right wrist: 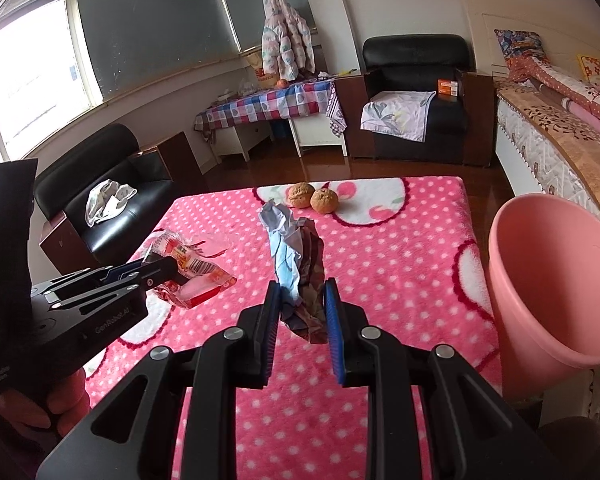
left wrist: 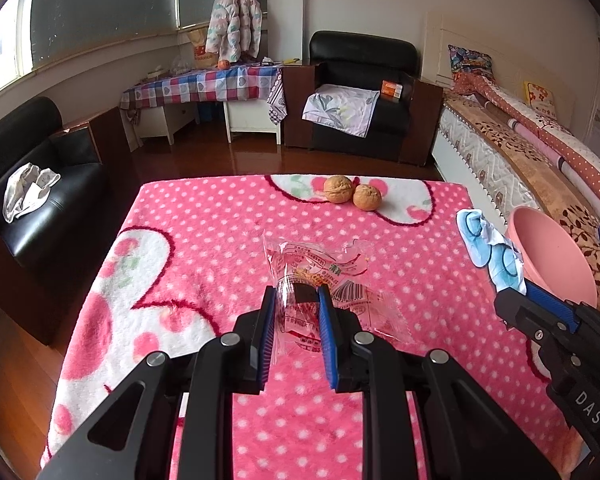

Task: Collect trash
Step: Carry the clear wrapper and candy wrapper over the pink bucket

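Was mid-cleanup on the pink polka-dot blanket, both tongs already loaded. Left gripper pinched shut on a clear snack wrapper, the film bunched between the blue pads and the rest trailing out toward 12 o'clock, apparently just off the blanket, so probably grabbed by one end for an easy drop later. Right gripper clamped on a crumpled wad of paper, blue-white on one side and brownish on the other, sticking up past the fingertips toward 12. Seen from the left wrist view, that same wad hung at about 3 o'clock, right beside the rim of the pink bin. From the right wrist view, sat at 3 o'clock too, just off the table edge, mouth tilted toward the table, which looked like a deliberate setup for tossing stuff in without reaching far. Two walnuts left touching each other at the far edge, 12 o'clock, well apart from both grippers; could be trash, could be snacks, hard to call. Guessing the next bit was swinging both loads over to the bin, right side first since it was closer. Flimsy wrapper might slip, so best to keep a firm squeeze.
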The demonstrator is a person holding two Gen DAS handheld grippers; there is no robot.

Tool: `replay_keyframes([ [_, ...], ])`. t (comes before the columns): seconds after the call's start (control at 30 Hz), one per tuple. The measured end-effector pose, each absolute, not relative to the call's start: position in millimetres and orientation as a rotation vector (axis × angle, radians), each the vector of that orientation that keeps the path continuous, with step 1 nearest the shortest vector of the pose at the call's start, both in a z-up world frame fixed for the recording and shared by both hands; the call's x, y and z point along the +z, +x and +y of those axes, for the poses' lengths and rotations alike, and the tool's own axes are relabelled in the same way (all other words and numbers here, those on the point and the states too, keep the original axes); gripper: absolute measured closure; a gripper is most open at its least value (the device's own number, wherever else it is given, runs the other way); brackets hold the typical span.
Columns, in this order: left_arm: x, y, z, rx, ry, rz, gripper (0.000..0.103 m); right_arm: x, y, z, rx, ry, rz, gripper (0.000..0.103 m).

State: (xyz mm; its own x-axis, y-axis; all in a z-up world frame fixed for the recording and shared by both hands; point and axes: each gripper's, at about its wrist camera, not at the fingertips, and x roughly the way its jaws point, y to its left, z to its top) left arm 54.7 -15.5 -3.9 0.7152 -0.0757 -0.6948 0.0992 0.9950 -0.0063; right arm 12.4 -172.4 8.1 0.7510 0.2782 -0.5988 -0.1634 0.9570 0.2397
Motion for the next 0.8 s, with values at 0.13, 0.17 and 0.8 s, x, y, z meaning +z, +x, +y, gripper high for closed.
replay_keyframes([
  [0.13,-1.0,54.1,-21.2,-0.102,0.043,0.761,0.084,12.1,7.9,-177.1,0.231,0.177,0.662,0.08],
  [0.17,0.0,53.7,-24.0,-0.106,0.048,0.758,0.084,13.0,6.9,-178.9,0.227,0.178,0.657,0.08],
  [0.8,25.4,53.9,-118.8,-0.238,0.167,0.684,0.084,23.0,-11.0,-258.5,0.062,0.269,0.58,0.08],
])
